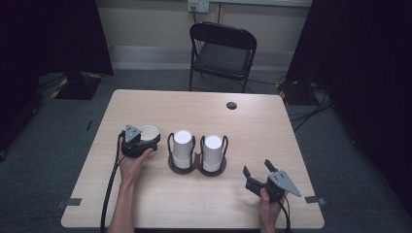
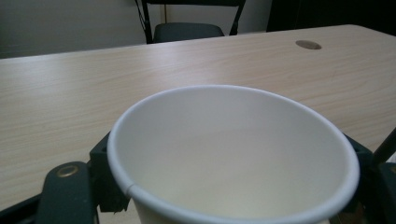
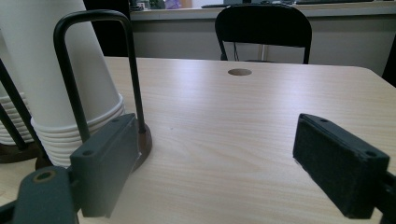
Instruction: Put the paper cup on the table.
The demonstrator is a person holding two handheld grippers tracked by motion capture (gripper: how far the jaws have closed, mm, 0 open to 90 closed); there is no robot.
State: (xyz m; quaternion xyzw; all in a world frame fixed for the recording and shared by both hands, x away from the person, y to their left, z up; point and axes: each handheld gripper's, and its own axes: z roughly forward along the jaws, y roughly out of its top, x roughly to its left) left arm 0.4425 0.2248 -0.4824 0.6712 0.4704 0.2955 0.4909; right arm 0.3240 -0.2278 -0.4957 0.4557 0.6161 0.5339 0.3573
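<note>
Left gripper view, paper cup (image 2: pixel 233 154) pinched btwn fingers (image 2: pixel 105 175), right gripper (image 1: pixel 257 175) fingers spread, empty.

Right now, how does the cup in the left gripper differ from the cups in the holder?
The held cup stands mouth up and single, clamped by the left gripper; the holder stacks are nested upside down inside wire loops. The held cup sits left of the holder. All are plain white paper cups.

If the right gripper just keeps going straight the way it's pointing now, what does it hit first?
Probably nothing soon. The right gripper is open, and between its fingers lies bare table. The cup holder and its stacked cups sit just left of that line, so the left finger might graze the holder; depth is unclear.
</note>
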